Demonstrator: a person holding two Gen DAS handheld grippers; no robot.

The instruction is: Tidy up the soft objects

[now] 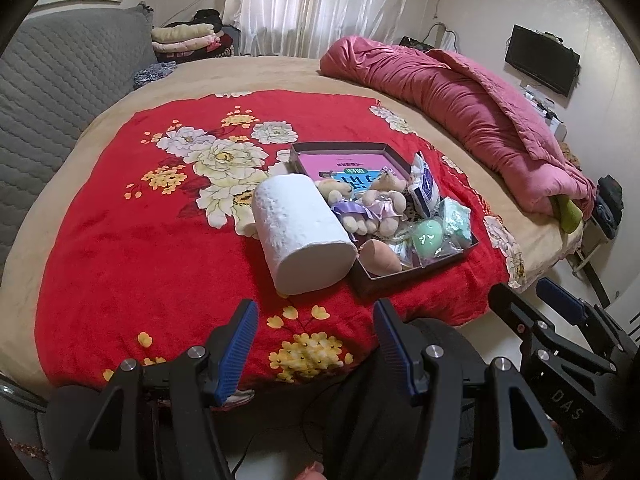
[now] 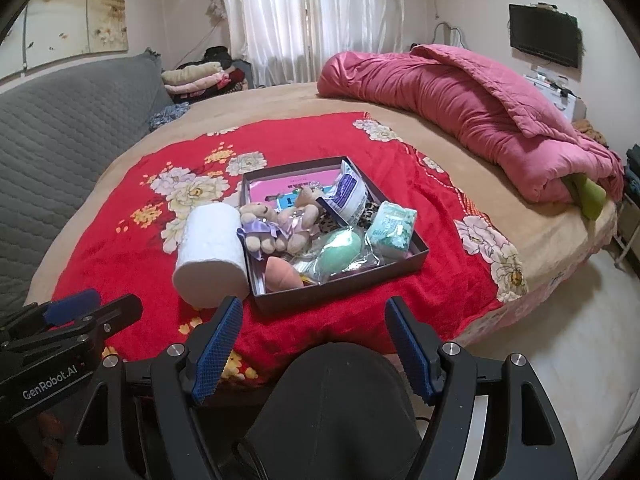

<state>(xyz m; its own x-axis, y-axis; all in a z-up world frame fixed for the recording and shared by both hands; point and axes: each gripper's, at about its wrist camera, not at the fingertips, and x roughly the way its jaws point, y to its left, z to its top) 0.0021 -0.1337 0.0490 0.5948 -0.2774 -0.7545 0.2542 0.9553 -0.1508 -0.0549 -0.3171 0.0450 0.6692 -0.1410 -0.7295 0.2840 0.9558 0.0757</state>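
On the bed, red floral blanket (image 1: 140, 240):
Dark shallow cardboard box (image 2: 416, 258): centre, collecting plush toys.
White cylindrical paper roll (image 2: 212, 256): at box's 9 o'clock, touching, unsorted.
Left gripper (image 1: 314, 344): spread, empty.
Right gripper (image 2: 316, 350): spread, empty.

The toilet roll (image 1: 303, 232) hides the box's (image 1: 404, 276) left wall; book (image 1: 344, 168) print is unreadable.

Both wrist cameras sit low off the bed's (image 1: 120, 92) near edge, looking across it toward the curtained window (image 2: 316, 20). The left view stands slightly left, the right view slightly right. They share the red blanket (image 1: 132, 248), the box (image 2: 340, 284), and the pink quilt (image 2: 460, 104).
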